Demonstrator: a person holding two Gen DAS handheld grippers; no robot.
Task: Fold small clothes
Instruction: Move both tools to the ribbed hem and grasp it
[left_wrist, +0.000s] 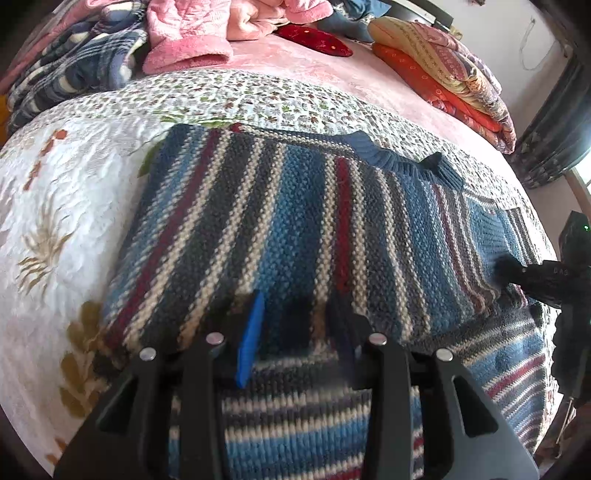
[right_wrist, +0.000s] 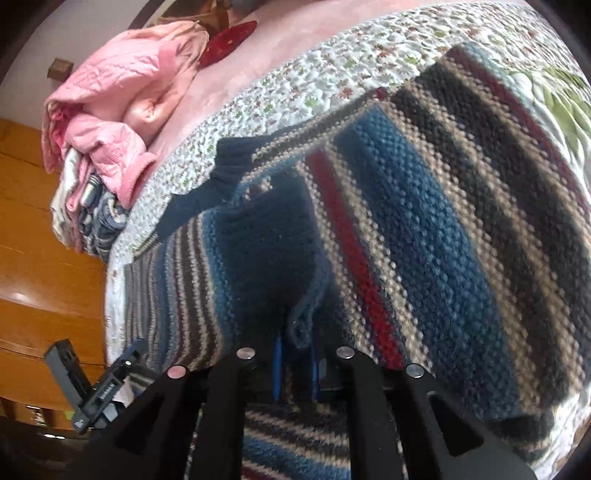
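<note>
A knitted sweater (left_wrist: 295, 221) with blue, white, dark and red stripes lies on the bed, one layer turned over another. My left gripper (left_wrist: 295, 332) sits at the near edge of the top layer. Its blue-padded fingers (left_wrist: 251, 339) have a thick bunch of knit between them. The right gripper (left_wrist: 517, 271) shows as a black shape pinching the same edge further right. In the right wrist view the right gripper (right_wrist: 295, 369) is shut on the sweater (right_wrist: 424, 221), with a blue edge loop between its narrow pads. The left gripper (right_wrist: 99, 391) appears at the bottom left.
A white floral quilt (left_wrist: 74, 192) covers the near bed and a pink sheet (left_wrist: 332, 70) the far part. Pink clothes (left_wrist: 192, 40), a plaid garment (left_wrist: 74, 74), a red cushion (left_wrist: 317, 38) and folded blankets (left_wrist: 443, 74) lie at the back. A wooden panel (right_wrist: 37, 221) stands beside the bed.
</note>
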